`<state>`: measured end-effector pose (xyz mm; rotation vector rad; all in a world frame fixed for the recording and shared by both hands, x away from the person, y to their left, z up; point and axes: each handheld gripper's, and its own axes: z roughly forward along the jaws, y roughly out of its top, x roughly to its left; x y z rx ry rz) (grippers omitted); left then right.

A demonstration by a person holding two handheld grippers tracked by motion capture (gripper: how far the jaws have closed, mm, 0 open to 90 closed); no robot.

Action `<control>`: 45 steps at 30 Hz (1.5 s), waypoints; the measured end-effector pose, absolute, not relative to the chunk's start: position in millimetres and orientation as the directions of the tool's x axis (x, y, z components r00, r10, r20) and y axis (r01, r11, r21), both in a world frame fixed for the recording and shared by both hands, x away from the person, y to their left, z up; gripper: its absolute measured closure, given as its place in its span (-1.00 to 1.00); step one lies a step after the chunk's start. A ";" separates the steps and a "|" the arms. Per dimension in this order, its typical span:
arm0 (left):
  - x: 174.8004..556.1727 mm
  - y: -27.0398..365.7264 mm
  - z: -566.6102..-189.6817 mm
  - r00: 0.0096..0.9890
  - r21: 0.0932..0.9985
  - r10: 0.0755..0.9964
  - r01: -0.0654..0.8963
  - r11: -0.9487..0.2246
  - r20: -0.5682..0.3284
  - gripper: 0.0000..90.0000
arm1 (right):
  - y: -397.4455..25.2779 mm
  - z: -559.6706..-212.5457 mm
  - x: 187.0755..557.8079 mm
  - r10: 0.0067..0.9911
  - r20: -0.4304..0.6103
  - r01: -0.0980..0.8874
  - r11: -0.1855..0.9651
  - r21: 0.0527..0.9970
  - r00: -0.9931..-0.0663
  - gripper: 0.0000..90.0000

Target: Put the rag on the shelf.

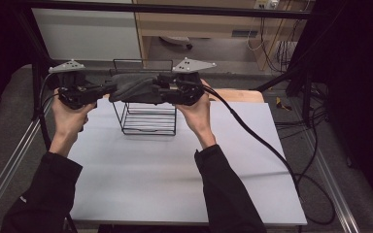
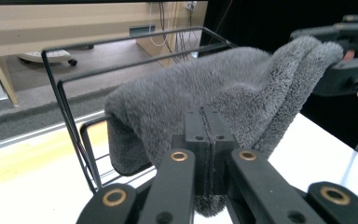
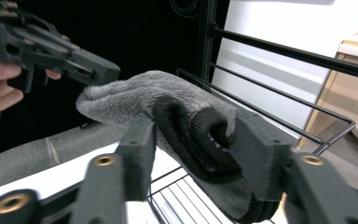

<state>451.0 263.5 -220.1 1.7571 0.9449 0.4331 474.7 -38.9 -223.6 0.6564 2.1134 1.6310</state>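
A grey fleecy cloth (image 1: 131,87) is stretched in the air between my two grippers, just above the top rim of a black wire basket (image 1: 148,121). My left gripper (image 1: 108,90) pinches its left end, and in the left gripper view the jaws (image 2: 209,135) stand pressed together on the cloth (image 2: 205,84). My right gripper (image 1: 158,90) holds the other end. In the right gripper view its jaws (image 3: 198,135) sit wide apart with the thick folded end of the cloth (image 3: 135,91) bunched between them and touching both. The basket's wires (image 2: 70,121) rise behind the cloth.
The basket stands at the back middle of a white table top (image 1: 175,170). A black cable (image 1: 262,141) trails from the right gripper across the table's right side. A wooden cabinet (image 1: 199,24) stands beyond the table, and metal frame rails (image 1: 9,160) run along both sides.
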 end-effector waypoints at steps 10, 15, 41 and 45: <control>452.3 260.3 -239.4 0.629 0.901 0.768 0.395 -0.181 -0.121 0.99 | -41.4 -221.3 471.4 0.558 -0.004 0.143 0.220 0.965 -0.830 0.34; 451.4 256.5 -251.9 0.631 0.898 0.769 0.390 -0.203 -0.100 0.99 | -35.9 -233.8 475.1 0.566 0.008 0.205 0.286 0.936 -0.824 0.84; 450.9 261.8 -272.5 0.609 0.898 0.784 0.402 -0.176 -0.120 0.64 | -52.6 -258.4 477.9 0.587 0.098 0.262 0.202 0.944 -0.804 0.35; 445.6 265.5 -269.7 0.609 0.894 0.784 0.408 -0.183 -0.117 0.30 | -61.7 -249.9 471.3 0.590 0.091 0.263 0.212 0.941 -0.802 0.11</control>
